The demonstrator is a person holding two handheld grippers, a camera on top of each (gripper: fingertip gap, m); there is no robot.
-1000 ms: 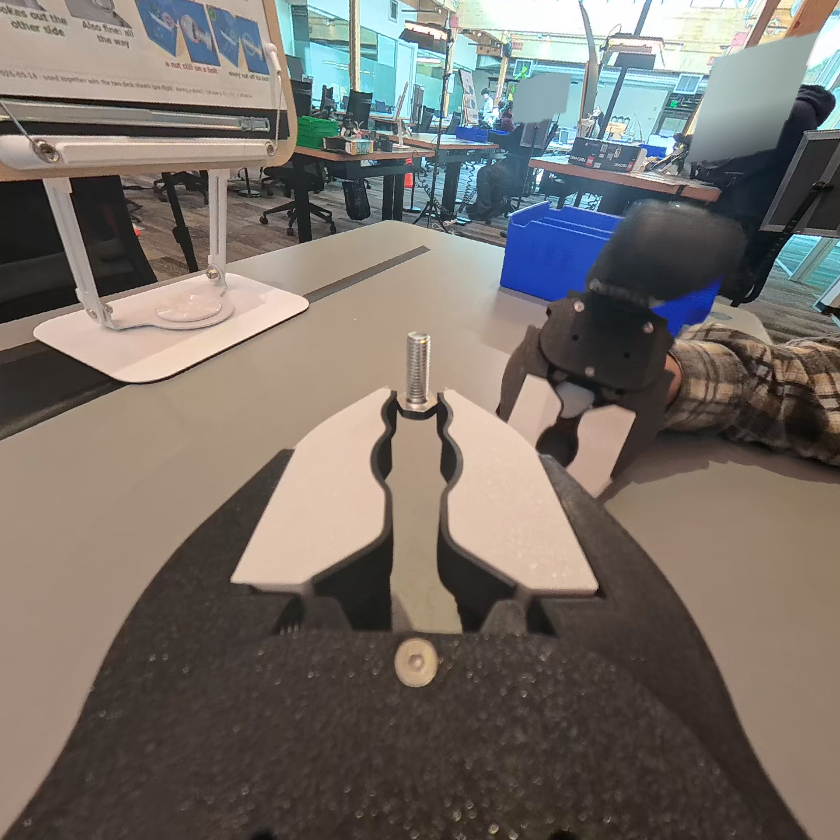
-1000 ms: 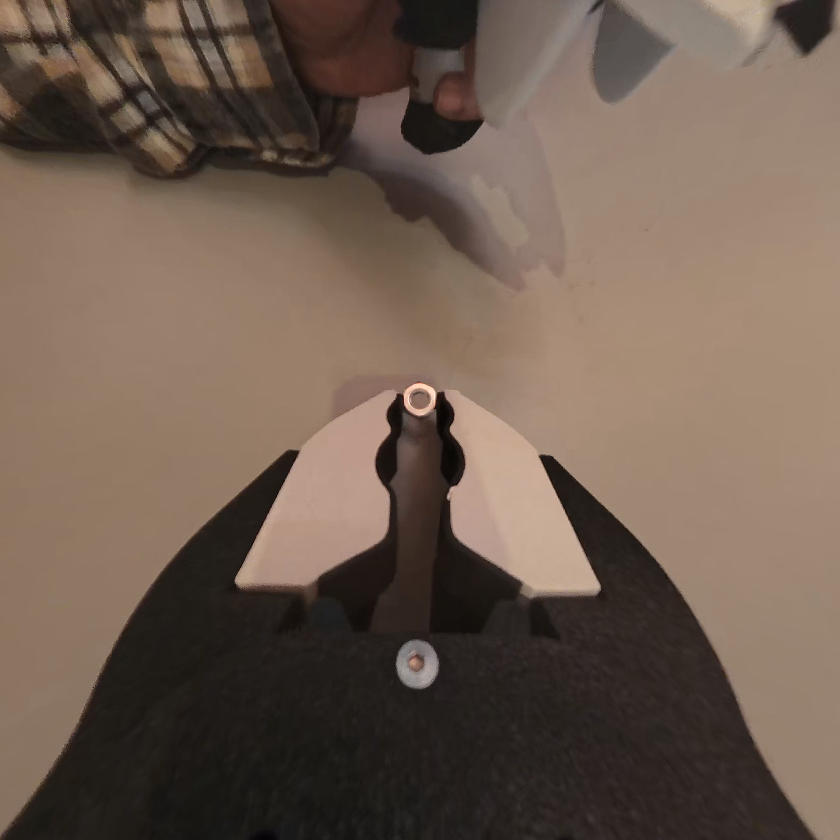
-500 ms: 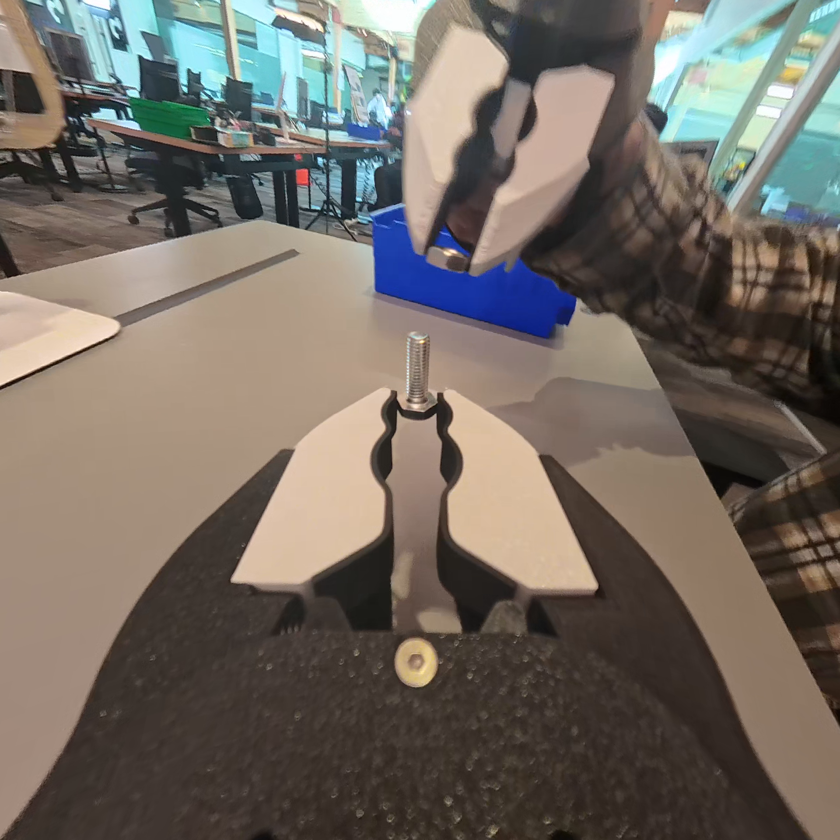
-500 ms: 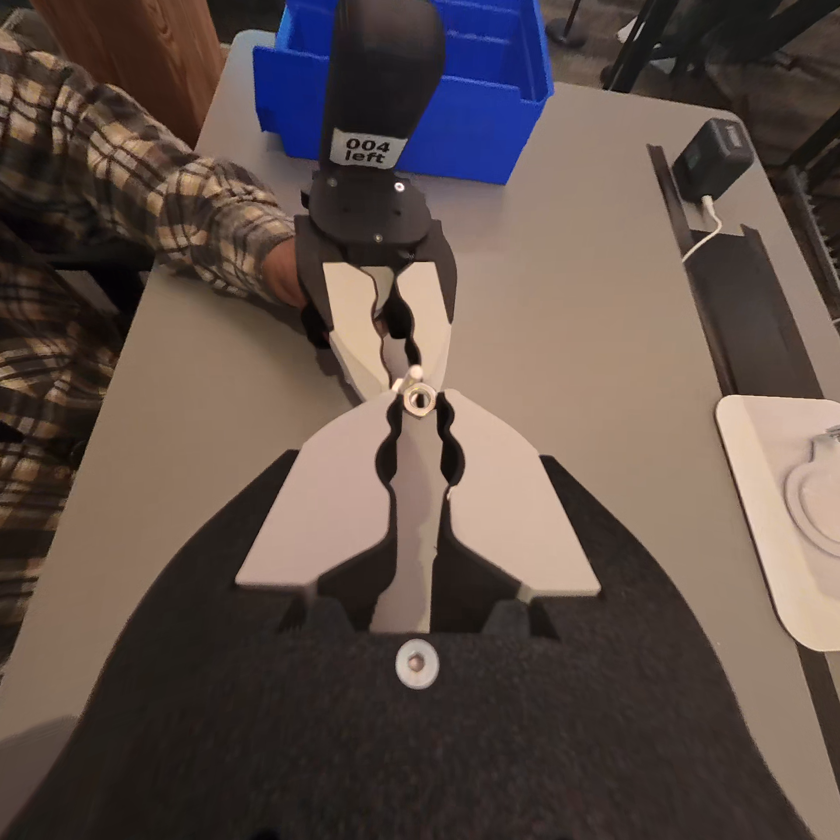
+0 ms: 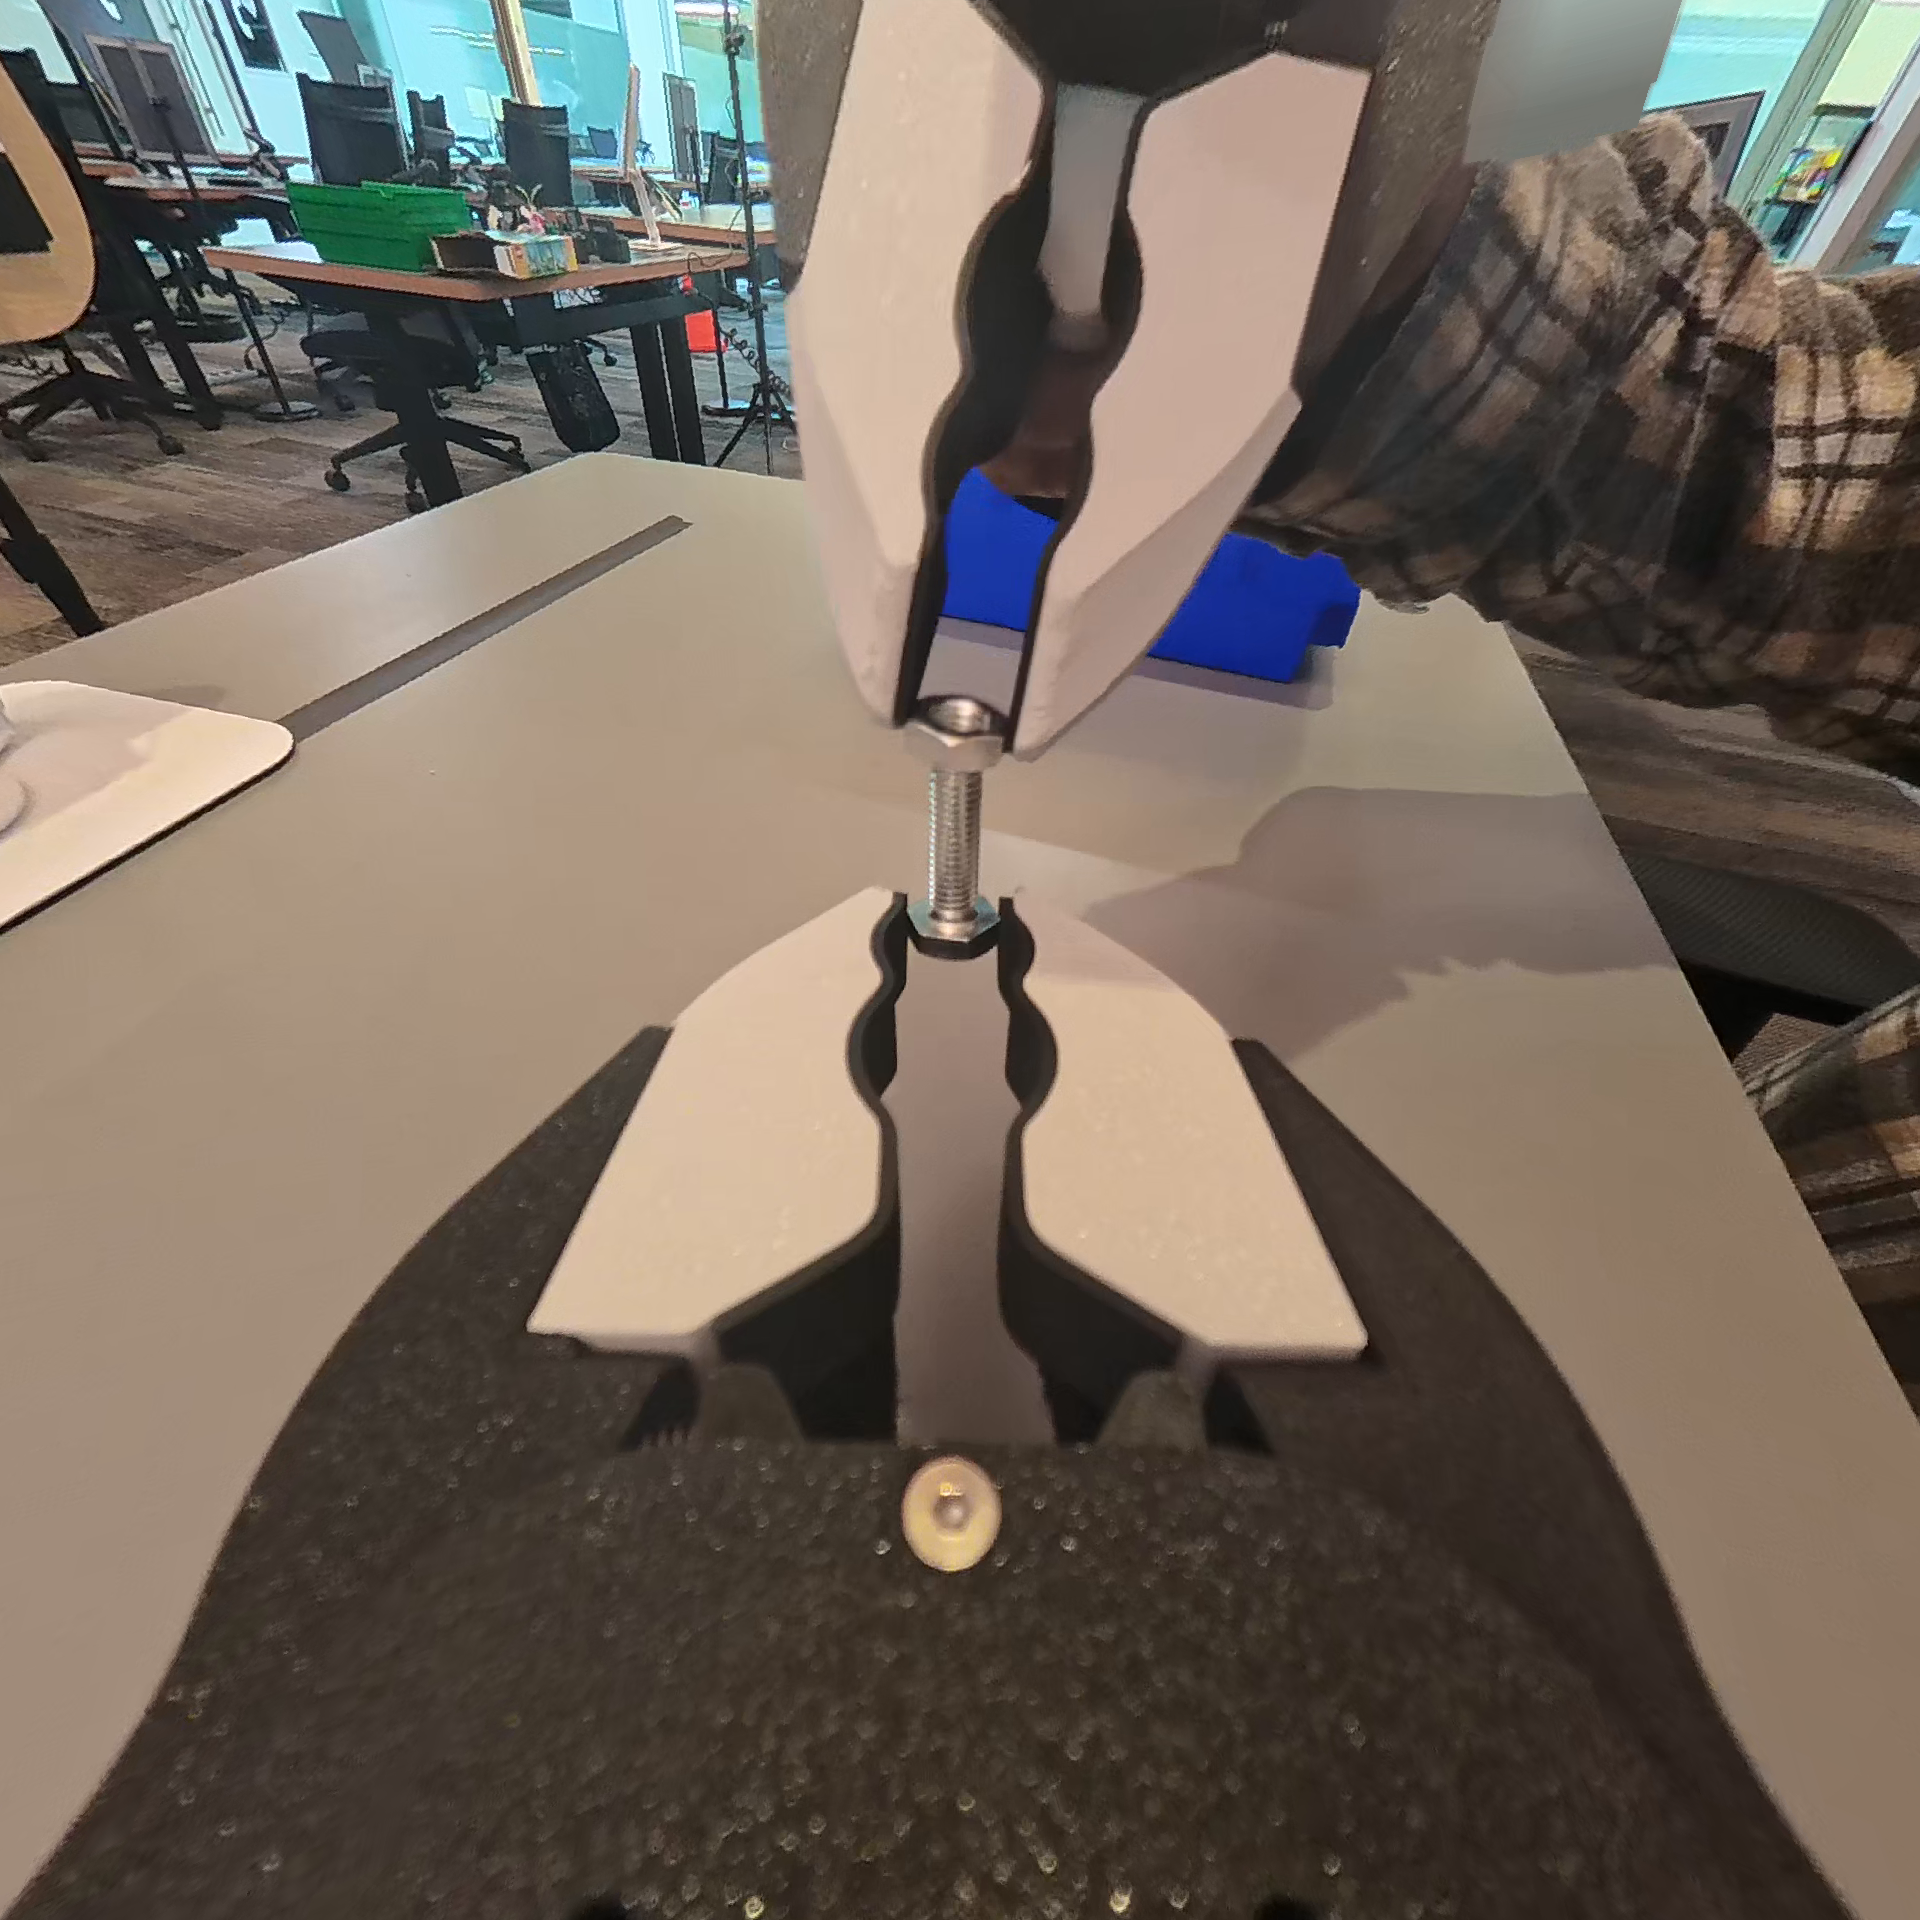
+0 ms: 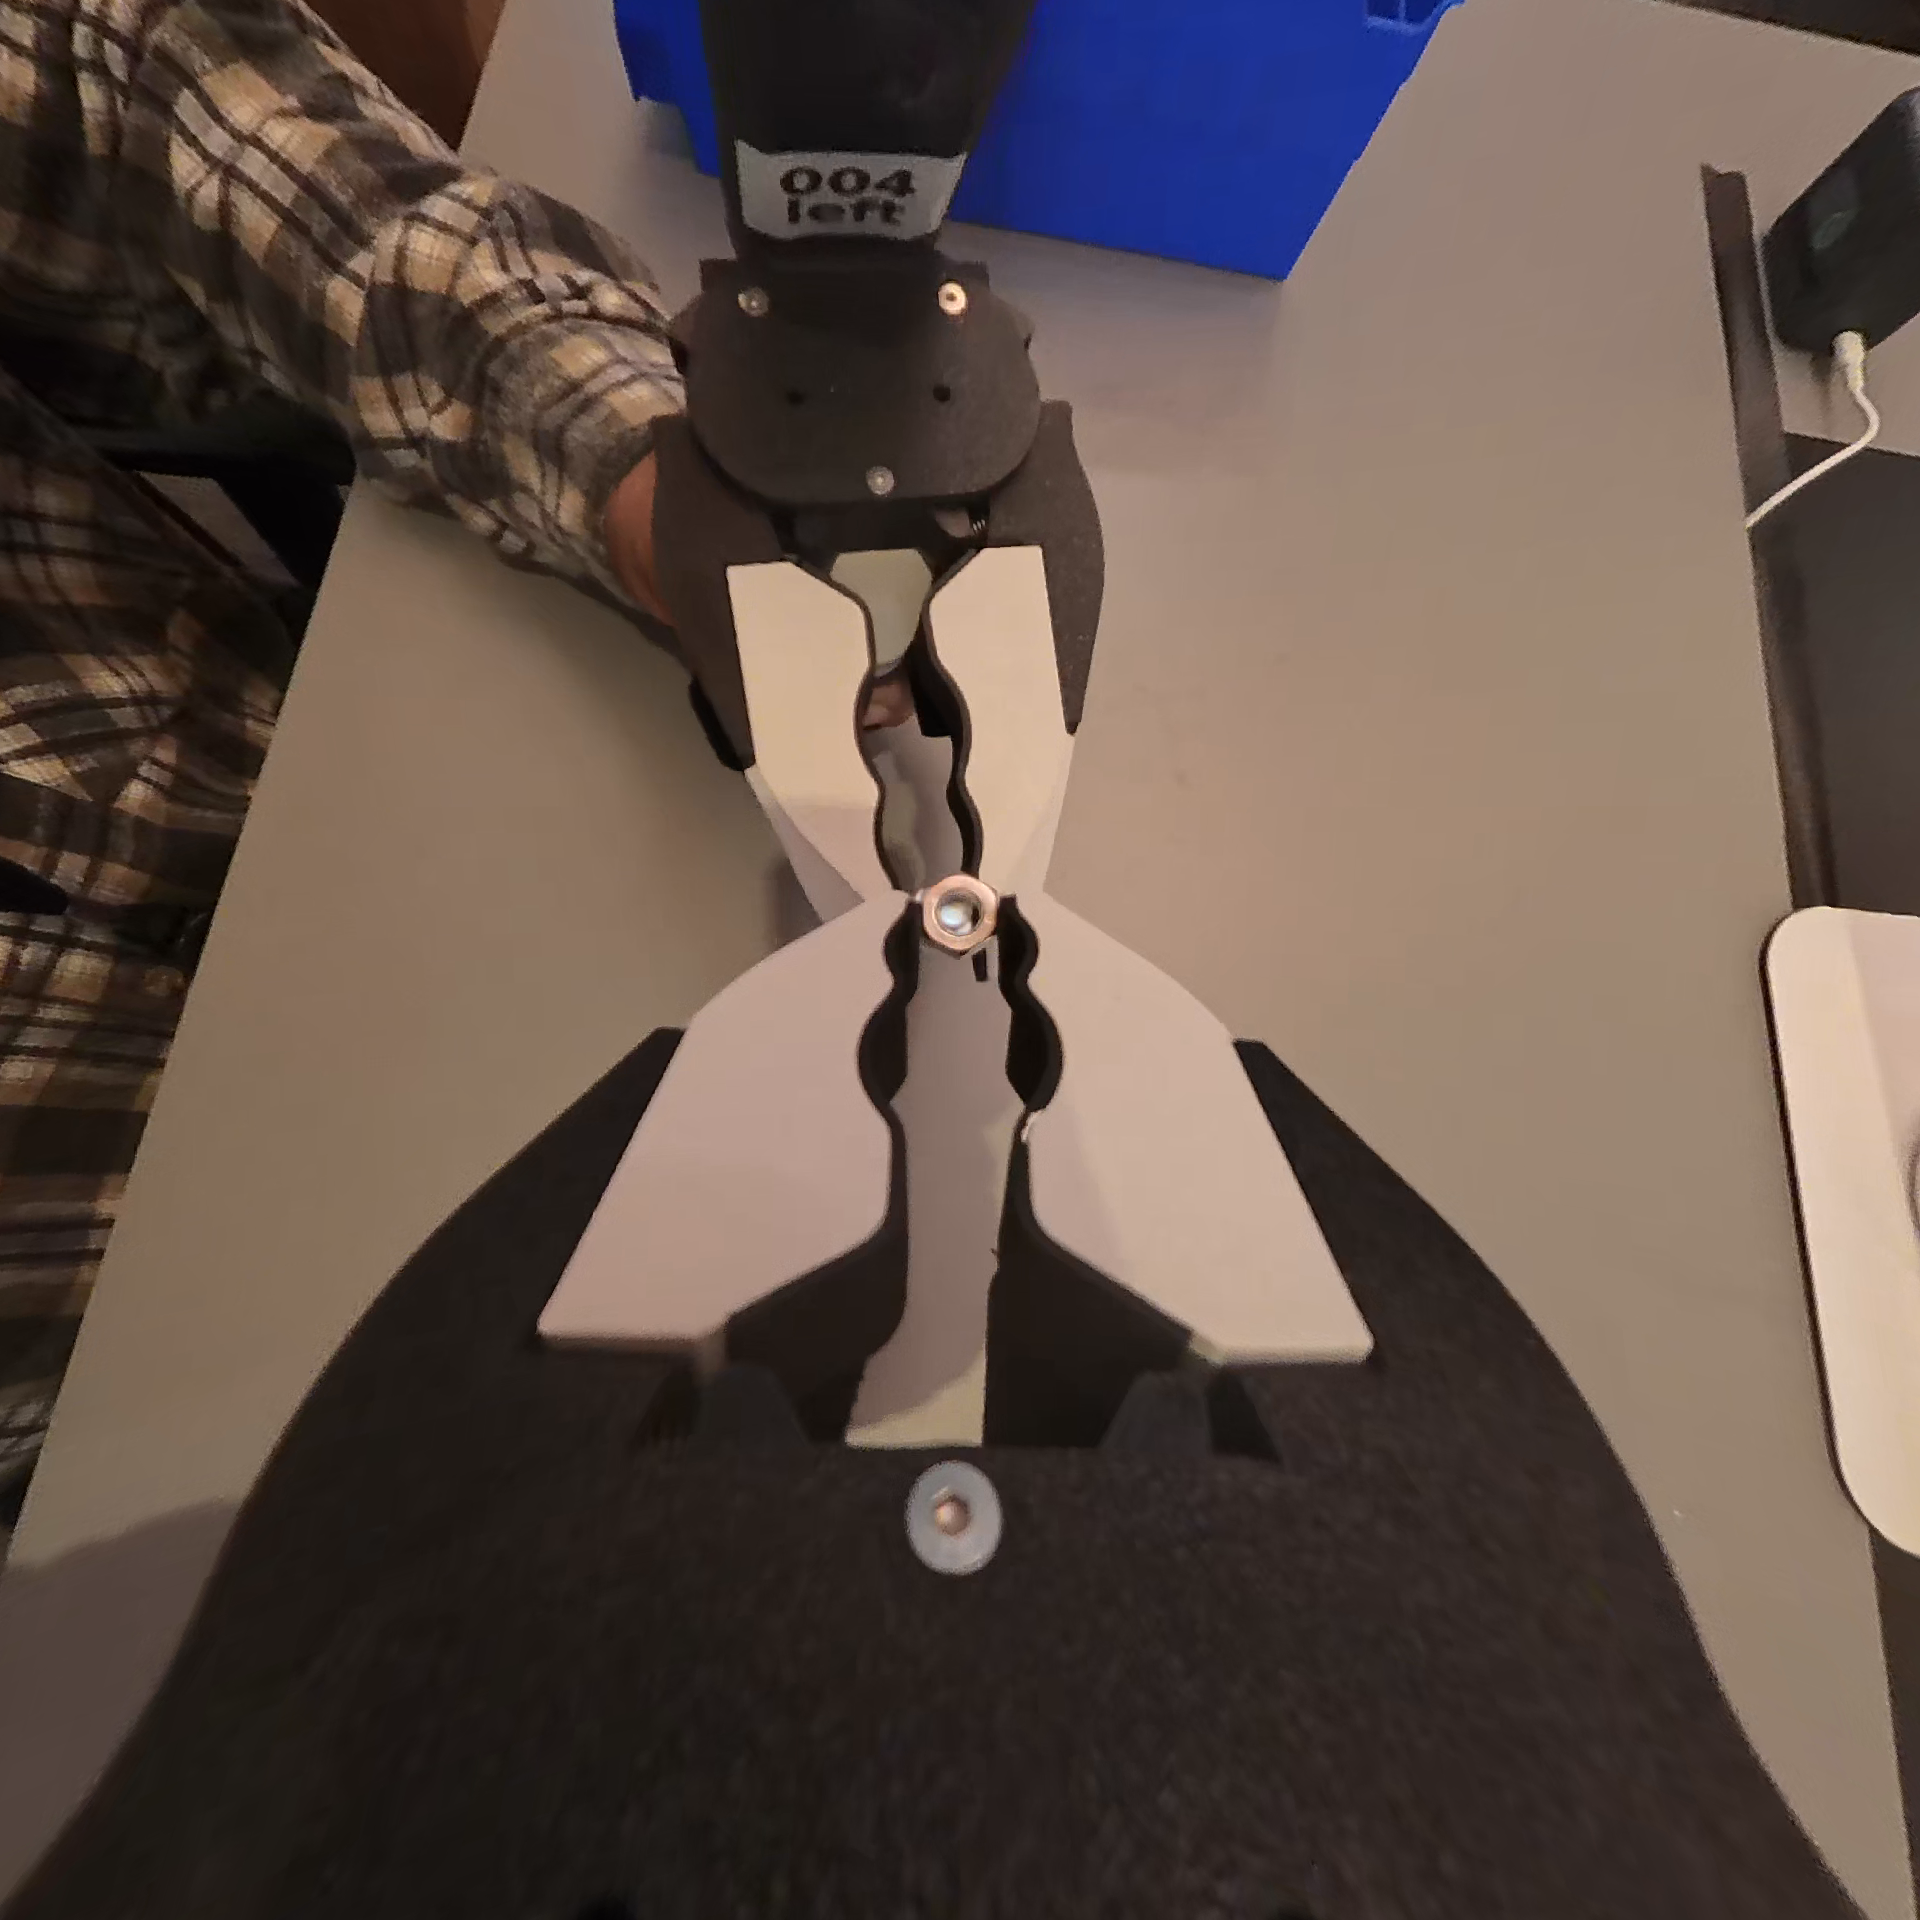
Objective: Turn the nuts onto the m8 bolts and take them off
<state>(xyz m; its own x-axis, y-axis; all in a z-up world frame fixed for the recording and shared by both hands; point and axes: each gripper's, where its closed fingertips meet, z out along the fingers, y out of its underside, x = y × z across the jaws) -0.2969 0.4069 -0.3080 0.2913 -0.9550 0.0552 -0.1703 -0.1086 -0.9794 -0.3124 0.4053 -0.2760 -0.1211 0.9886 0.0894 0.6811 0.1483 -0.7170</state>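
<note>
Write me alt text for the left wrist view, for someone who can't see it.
The left gripper holds a bolt upright by its head while the right gripper, reaching down from above, sets a nut on the bolt's tip. Behind them are a grey table, a blue bin and an office.

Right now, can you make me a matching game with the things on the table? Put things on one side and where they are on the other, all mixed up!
Things:
1. nut
2. bolt
3. blue bin
4. white stand base

Places:
A. far back on the table
B. at the table's side edge
C. pinched in the right gripper, above the bolt's tip
D. upright, head clamped in the left gripper

Pairs: 1-C, 2-D, 3-A, 4-B
</note>
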